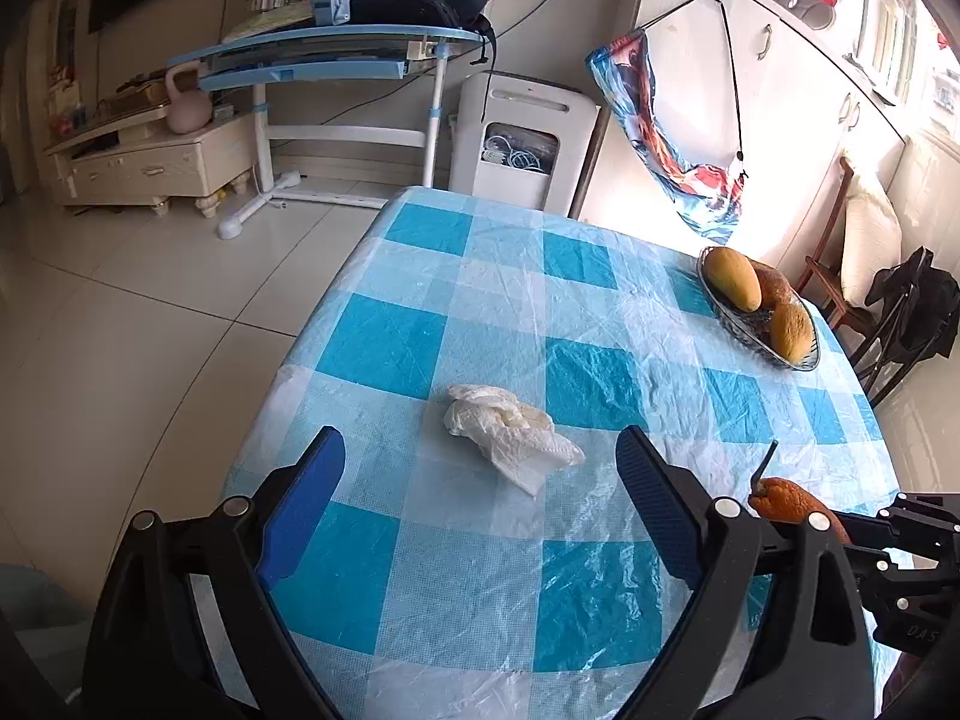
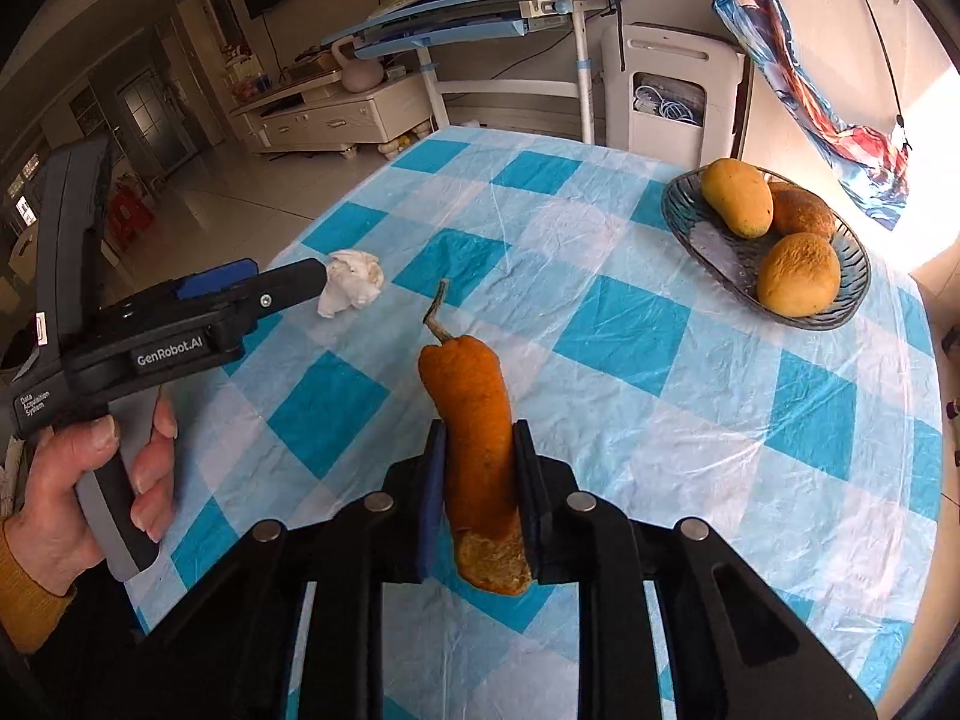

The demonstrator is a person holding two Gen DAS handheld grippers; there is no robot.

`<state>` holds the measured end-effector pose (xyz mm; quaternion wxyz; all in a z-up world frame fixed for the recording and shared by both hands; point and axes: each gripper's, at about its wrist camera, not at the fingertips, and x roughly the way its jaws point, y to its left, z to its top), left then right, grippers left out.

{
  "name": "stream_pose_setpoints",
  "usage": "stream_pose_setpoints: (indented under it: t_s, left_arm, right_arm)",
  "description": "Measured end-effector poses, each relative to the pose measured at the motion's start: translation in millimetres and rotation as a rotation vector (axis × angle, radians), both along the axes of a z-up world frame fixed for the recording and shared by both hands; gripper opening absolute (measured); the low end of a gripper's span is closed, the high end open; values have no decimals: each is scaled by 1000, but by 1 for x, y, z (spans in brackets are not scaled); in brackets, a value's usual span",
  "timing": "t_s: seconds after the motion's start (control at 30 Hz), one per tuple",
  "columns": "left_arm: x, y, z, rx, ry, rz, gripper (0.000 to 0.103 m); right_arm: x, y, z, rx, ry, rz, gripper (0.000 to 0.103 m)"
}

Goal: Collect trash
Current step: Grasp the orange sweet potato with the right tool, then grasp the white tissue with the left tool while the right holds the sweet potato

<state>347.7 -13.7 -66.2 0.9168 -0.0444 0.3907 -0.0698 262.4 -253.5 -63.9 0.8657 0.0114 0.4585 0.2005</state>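
- Orange peel strip [image 2: 474, 438], dried stem at its far end: pinched in my right claw [image 2: 480, 468], pads clamped on both long sides, torn end poking out the back. Looks lifted clear of the table [image 2: 690, 420], so it can be carried off without dragging on the plastic cover.
- Grip sits mid-length on the peel, probably so it won't pivot or slip out.
- Crumpled tissue [image 1: 510, 426]: lying loose on the checked cloth, just ahead of my left claw [image 1: 480, 516].
- Left claw: spread wide, nothing between the fingers, angled down at the tissue. Reads as lining up the next grab.
- Fruit bowl [image 2: 852, 306] with mangoes [image 2: 738, 198]: far right side, well apart from both. Whole fruit, not trash, I'd leave it.
- No bin visible in either view.
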Motion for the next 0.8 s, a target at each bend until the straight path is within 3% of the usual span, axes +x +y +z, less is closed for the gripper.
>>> stream_pose_setpoints:
  t_s: [0.2,0.53,0.7,0.8]
  left_arm:
    - [16,-14,-5,45,10,2,89]
    - [23,-28,-11,89,42,-29,88]
    - [25,-29,-13,79,56,-48,70]
    - [23,-27,-14,54,57,-61,44]
  right_arm:
    - [-26,-30,-9,74,40,-110,22]
    - [-23,-23,-18,68,51,-84,23]
    - [-23,-21,-21,61,51,-77,26]
    - [-23,-18,-21,46,42,-73,26]
